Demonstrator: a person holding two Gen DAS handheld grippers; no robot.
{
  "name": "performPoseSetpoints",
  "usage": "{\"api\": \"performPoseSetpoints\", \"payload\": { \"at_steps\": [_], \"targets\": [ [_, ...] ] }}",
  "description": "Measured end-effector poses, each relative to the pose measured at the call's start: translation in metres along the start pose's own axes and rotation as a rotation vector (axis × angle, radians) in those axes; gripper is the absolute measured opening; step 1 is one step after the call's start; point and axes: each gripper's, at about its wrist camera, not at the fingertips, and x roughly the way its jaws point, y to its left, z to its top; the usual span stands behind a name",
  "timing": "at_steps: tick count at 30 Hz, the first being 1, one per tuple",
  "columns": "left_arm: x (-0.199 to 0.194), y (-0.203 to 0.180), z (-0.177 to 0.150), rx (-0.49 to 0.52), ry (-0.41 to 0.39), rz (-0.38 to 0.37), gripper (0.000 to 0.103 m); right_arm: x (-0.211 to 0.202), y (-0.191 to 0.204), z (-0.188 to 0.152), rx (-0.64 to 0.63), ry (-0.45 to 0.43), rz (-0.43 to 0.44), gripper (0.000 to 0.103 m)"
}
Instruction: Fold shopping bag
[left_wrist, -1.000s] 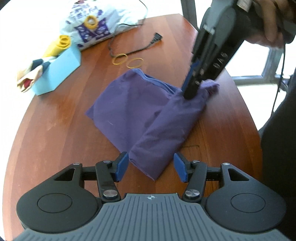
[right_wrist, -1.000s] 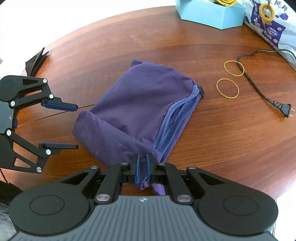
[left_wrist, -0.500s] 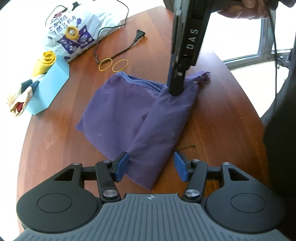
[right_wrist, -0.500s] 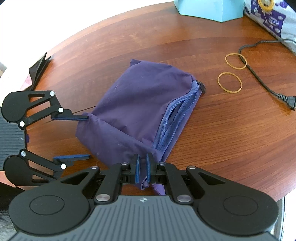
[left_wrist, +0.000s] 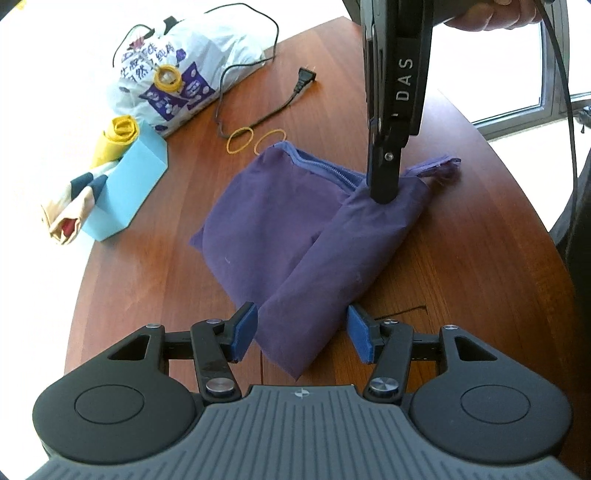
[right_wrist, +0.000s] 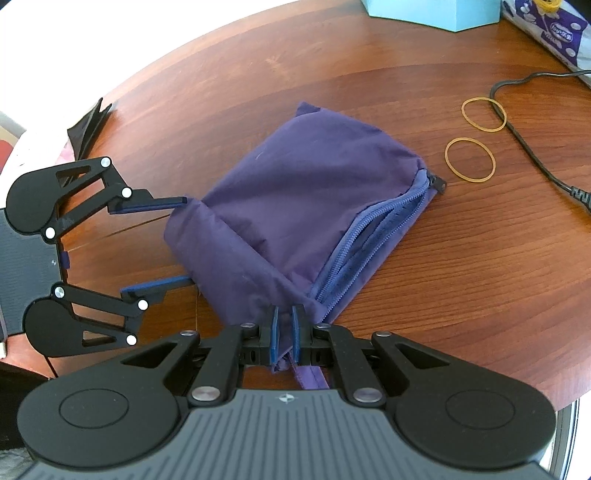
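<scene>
On round wooden surface (left_wrist: 461, 266): purple shopping bag (left_wrist: 280, 221), partly folded, one side flap turned over toward middle, zipper edge exposed along far side in left wrist view. Lying flat near centre, lower corner reaching between left tool's blue pads.

Left tool (left_wrist: 301, 336): spread, pads standing either side of bag's near corner, not pressing cloth. Same tool visible in right wrist view (right_wrist: 184, 240), fingers straddling folded edge.

Right tool (right_wrist: 284, 332): pressed together, pinching a bunch of bag fabric at corner by zipper end; seen from left wrist view (left_wrist: 384, 192) coming down steeply onto bag's far corner, cloth pulled up slightly around tip.

Two rubber bands (right_wrist: 469, 158) beside bag, apart from it. Black power cord (left_wrist: 258, 118) just beyond bands. Light blue box (left_wrist: 129, 184) and printed plastic bag (left_wrist: 173, 85) at far edge, well apart from shopping bag.
</scene>
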Motion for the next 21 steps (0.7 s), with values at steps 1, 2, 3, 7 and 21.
{"api": "performPoseSetpoints", "payload": {
  "at_steps": [1,2,3,7,21],
  "targets": [
    [0.0,0.001,0.0,-0.002,0.004,-0.003,0.056,0.0,-0.001,0.001,0.0,0.004,0.005,0.007],
    [0.002,0.002,-0.001,-0.006,0.011,-0.005,0.056,0.001,-0.002,0.001,0.001,0.007,0.009,0.007],
    [0.003,0.003,-0.002,-0.006,0.015,-0.007,0.054,0.001,-0.002,0.002,0.003,0.008,0.012,0.007],
    [0.01,0.005,0.001,-0.01,0.025,-0.032,0.051,0.0,-0.007,0.004,0.016,0.016,0.032,0.007],
    [0.027,0.059,0.001,-0.332,0.108,-0.269,0.034,-0.007,0.028,-0.001,-0.176,-0.017,-0.025,0.04]
  ]
}}
